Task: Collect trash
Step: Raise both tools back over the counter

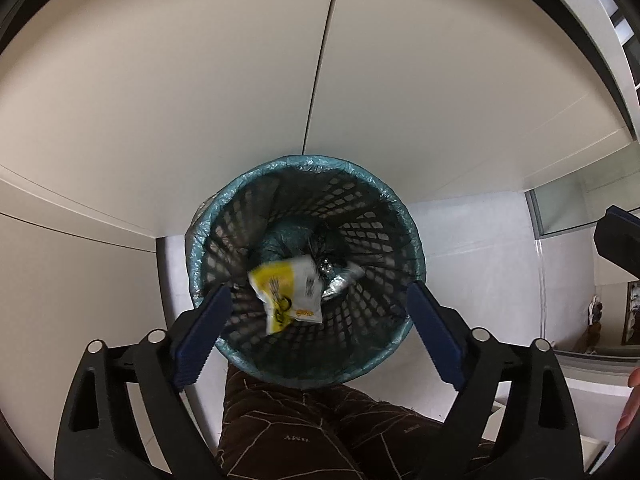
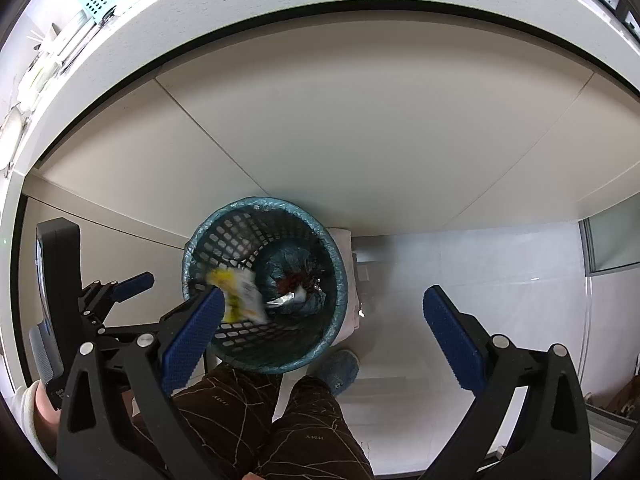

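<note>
The bin, a dark mesh basket with a blue liner, stands against the cabinet and holds a crumpled liner wad, foil scraps and a yellow-and-white wrapper. The wrapper is inside the bin, blurred, between and beyond the wide-spread fingers of the left gripper, touching neither; its long axis runs roughly from the bin's rim to its bottom. The right gripper hangs beside the bin, jaws wide and empty.
</note>
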Action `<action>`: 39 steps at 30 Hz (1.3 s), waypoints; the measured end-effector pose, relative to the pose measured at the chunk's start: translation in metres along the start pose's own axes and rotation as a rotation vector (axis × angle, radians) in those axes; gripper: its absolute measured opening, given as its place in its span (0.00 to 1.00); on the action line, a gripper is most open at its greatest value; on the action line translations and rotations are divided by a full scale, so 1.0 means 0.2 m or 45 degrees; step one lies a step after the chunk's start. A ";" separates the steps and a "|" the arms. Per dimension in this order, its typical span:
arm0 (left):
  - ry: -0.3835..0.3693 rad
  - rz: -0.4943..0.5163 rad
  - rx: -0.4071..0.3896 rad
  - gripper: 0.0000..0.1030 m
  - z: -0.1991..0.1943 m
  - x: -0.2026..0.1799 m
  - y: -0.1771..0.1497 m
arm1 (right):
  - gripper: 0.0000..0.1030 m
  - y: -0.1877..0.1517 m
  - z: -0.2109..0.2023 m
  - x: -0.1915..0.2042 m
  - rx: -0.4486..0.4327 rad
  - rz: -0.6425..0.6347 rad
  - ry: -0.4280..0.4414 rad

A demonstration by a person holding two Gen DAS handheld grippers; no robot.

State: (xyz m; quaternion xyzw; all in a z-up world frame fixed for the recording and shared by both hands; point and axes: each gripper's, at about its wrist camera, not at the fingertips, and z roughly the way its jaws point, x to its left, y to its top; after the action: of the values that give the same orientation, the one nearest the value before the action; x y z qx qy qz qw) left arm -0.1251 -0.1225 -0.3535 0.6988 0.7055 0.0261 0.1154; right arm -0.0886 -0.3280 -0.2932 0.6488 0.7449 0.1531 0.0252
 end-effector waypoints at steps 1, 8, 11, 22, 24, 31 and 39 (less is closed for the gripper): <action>-0.001 -0.001 -0.006 0.88 0.00 0.00 0.00 | 0.93 0.00 0.00 0.00 0.001 0.000 -0.003; -0.041 -0.023 -0.051 0.94 -0.08 0.03 0.01 | 0.93 0.00 -0.01 0.00 -0.007 0.009 0.001; -0.049 -0.024 -0.086 0.94 -0.15 0.04 0.02 | 0.93 0.02 -0.02 0.00 -0.014 0.012 0.004; -0.042 -0.056 -0.277 0.94 -0.59 0.16 0.10 | 0.93 0.12 -0.23 0.06 -0.144 -0.052 0.011; -0.036 -0.057 -0.317 0.94 -0.69 0.17 0.13 | 0.93 0.16 -0.29 0.06 -0.185 -0.057 0.013; -0.030 -0.012 -0.436 0.94 -0.95 0.15 0.28 | 0.93 0.33 -0.50 0.10 -0.305 -0.063 0.026; -0.027 -0.001 -0.531 0.94 -1.15 0.14 0.48 | 0.93 0.54 -0.72 0.15 -0.437 -0.075 0.018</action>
State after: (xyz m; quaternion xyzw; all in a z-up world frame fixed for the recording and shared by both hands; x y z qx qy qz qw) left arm -0.0769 -0.0650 -0.1149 0.6598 0.6837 0.1643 0.2650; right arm -0.0240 -0.3155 -0.1228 0.6118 0.7267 0.2818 0.1350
